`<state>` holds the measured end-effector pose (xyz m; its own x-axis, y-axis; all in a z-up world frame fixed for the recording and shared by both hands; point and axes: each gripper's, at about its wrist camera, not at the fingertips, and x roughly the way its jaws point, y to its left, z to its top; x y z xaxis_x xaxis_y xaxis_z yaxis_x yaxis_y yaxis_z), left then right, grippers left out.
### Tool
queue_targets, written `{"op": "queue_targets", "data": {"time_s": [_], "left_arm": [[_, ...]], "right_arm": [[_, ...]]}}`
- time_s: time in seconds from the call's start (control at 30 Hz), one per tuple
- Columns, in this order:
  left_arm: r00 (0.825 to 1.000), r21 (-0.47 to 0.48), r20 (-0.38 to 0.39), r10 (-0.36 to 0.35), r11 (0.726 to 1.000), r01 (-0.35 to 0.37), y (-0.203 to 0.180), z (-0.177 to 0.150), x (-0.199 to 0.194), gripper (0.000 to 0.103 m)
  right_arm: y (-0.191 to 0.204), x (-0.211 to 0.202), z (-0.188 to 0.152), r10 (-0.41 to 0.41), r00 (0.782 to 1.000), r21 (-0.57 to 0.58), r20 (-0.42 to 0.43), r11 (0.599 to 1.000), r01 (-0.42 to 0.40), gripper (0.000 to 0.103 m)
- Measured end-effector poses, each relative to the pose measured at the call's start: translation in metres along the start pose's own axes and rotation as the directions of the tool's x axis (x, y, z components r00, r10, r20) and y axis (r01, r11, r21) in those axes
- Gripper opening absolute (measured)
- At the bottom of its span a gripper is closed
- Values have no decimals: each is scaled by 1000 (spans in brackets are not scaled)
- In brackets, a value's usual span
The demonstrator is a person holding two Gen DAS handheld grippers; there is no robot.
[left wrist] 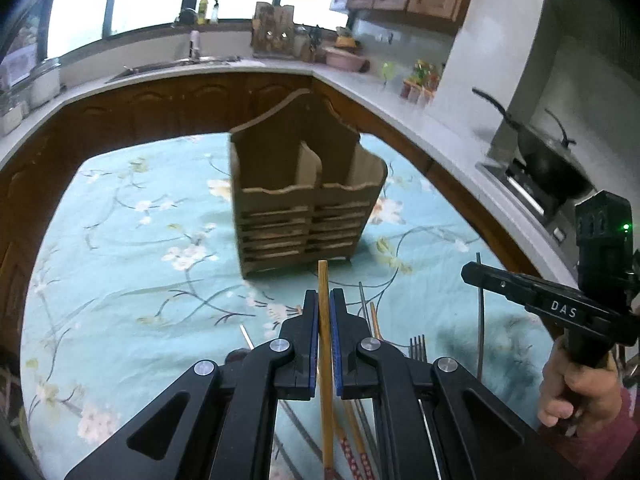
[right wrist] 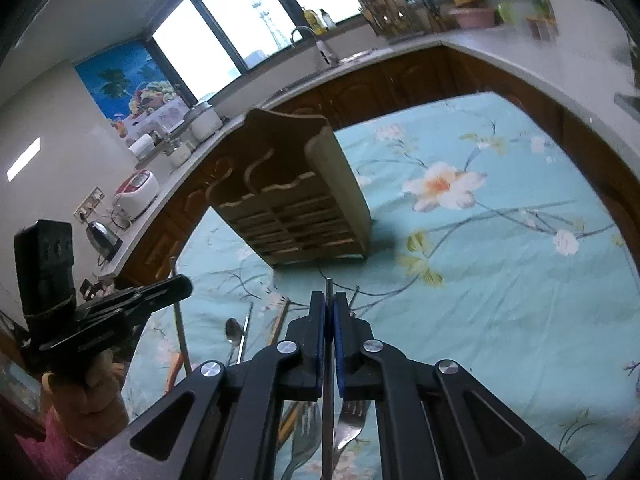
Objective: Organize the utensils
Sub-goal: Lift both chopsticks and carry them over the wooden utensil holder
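Note:
A brown wooden utensil caddy [left wrist: 304,200] with slatted front and two open compartments stands on the floral tablecloth, also in the right wrist view as the caddy [right wrist: 296,208]. My left gripper [left wrist: 324,296] is shut on a light wooden chopstick [left wrist: 325,280], held above the cloth in front of the caddy. My right gripper [right wrist: 329,298] is shut on a thin grey metal stick [right wrist: 329,286]. It also shows at the right of the left wrist view as the right gripper [left wrist: 472,272], with the metal stick [left wrist: 480,320] hanging below it. A hand holds each gripper.
Loose utensils lie on the cloth below the grippers: a fork [left wrist: 418,348], more chopsticks [left wrist: 374,320], a spoon [right wrist: 233,330] and forks [right wrist: 352,420]. A white kitchen counter [left wrist: 400,100] curves around the table, with a black wok [left wrist: 548,160] at the right.

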<state>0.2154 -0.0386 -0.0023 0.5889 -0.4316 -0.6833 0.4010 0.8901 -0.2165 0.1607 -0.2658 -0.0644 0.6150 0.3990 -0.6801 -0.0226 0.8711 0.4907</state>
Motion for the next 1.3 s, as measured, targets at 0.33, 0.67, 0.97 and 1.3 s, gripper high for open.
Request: {"op": "queue_targets", "data": {"time_s": [0.33,0.67,0.97,1.3], "left_arm": [[993,-65,111,28,998,-21,15,-22,-50,4],[968,-151,243,63,988,-27,34,-16,-86,4],[939,-226,334,79,974,-1,49,4,-89,4],[871,-256,478,117,967,10,59,47,-77,4]], "right_arm": [[29,-24,13,24,997,-62,68,998,-19,4],[42,-44,40,16,984,-82,178,997,-2,4],[45,-59,79,16,951,-69,307,998,6,4],[53,-67,129,24,885,-73,466,997,11,4]]}}
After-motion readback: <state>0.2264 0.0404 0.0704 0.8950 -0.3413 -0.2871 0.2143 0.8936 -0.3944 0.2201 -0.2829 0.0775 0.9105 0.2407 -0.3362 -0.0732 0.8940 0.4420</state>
